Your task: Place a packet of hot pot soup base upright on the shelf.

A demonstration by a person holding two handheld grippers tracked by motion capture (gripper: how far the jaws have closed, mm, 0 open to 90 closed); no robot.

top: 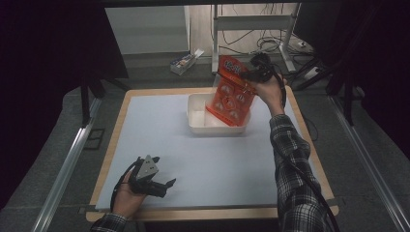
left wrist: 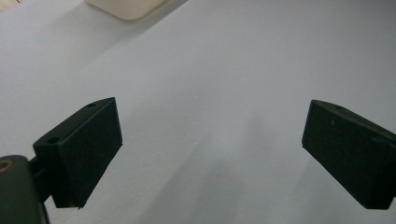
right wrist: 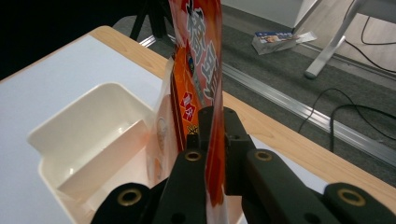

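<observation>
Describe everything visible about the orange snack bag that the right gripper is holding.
The orange snack bag is a glossy plastic pouch printed with white characters on top and round pictures below. The right gripper is shut on its upper edge, so it hangs tilted, its lower end down inside the white bin. In the right gripper view it shows edge-on, thin and flat between the jaws. Whether it touches the bin's floor cannot be told.

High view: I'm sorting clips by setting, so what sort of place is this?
Probably a lab or workshop test bench: a white-topped table boxed in by metal rails, loose cables on the floor, and a frame stand behind.
</observation>
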